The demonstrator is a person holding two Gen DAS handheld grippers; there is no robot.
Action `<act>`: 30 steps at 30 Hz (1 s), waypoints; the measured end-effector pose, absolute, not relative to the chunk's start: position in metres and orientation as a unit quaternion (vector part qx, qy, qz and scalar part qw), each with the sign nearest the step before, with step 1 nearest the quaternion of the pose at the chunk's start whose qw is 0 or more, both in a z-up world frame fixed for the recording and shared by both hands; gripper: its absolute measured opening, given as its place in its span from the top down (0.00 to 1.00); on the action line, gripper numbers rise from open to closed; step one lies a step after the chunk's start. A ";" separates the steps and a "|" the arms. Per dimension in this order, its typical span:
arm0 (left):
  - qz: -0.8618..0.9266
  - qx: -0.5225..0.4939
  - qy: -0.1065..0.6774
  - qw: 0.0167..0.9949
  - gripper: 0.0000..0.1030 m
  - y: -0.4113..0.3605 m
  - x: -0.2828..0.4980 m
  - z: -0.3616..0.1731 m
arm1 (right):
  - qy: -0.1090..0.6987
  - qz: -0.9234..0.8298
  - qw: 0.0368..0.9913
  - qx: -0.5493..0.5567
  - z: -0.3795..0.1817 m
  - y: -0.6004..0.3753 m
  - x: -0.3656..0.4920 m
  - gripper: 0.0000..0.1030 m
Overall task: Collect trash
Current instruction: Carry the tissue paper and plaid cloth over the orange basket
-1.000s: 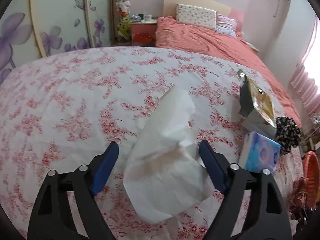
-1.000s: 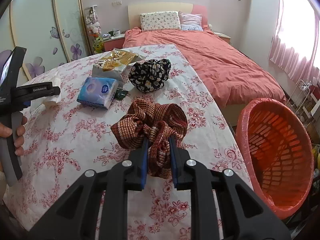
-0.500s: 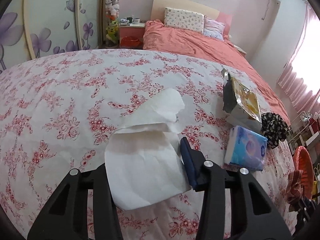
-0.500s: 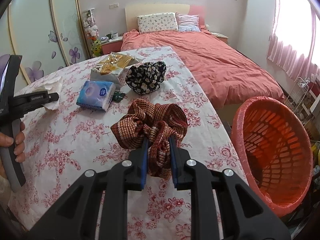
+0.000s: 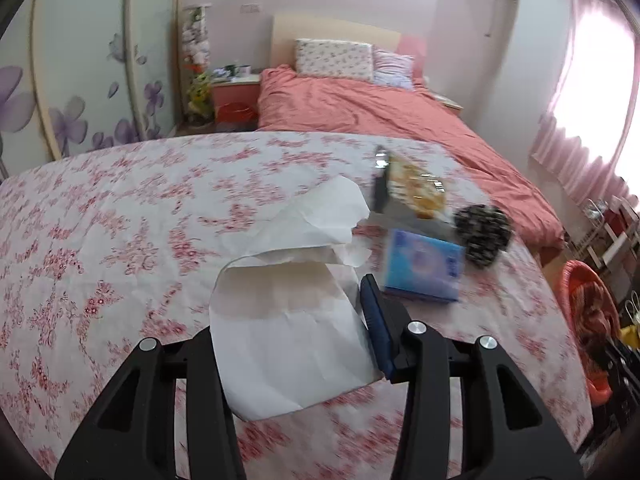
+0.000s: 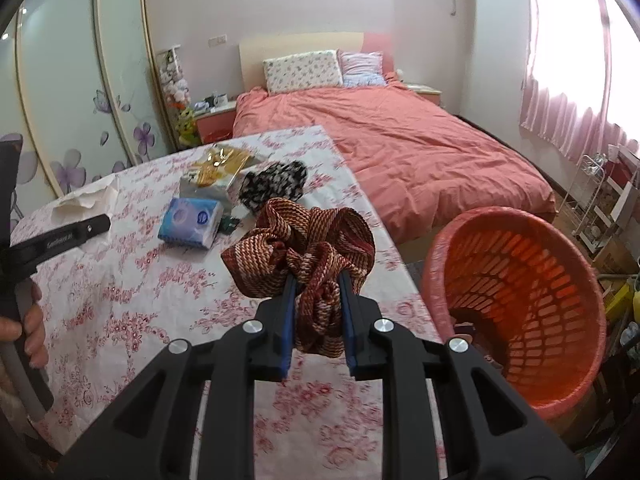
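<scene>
My left gripper [image 5: 292, 320] is shut on a large white tissue [image 5: 288, 300] and holds it above the floral tablecloth [image 5: 120, 220]; its left finger is hidden behind the paper. My right gripper [image 6: 316, 312] is shut on a red-brown striped scrunchie [image 6: 304, 248], held above the table's right edge. An orange plastic basket [image 6: 520, 300] stands on the floor just right of it, and shows at the right edge of the left wrist view [image 5: 584, 300].
On the table lie a blue tissue pack [image 6: 190, 222], a gold snack bag [image 6: 216, 172] and a black-and-white scrunchie [image 6: 276, 184]. A bed with a salmon cover [image 6: 400, 140] lies beyond. The left gripper's side [image 6: 56, 236] shows at the left.
My left gripper closed on the white tissue, lifted it and swung right. My right gripper, still holding the striped scrunchie, moved closer to the orange basket.
</scene>
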State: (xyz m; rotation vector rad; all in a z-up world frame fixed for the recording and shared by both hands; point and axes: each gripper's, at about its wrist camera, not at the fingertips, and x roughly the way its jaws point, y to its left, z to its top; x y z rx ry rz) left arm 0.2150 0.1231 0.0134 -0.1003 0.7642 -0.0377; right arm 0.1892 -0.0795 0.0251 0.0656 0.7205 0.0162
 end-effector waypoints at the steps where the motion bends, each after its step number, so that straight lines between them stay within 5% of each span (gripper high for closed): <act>1: -0.026 -0.046 0.370 0.928 0.57 0.117 0.211 0.017 | 0.348 0.004 0.937 0.034 0.028 -0.084 0.185 0.80; 30: -0.193 0.004 0.315 0.929 0.57 -0.016 0.151 0.052 | 0.245 -0.134 0.957 0.080 0.068 -0.191 0.114 0.79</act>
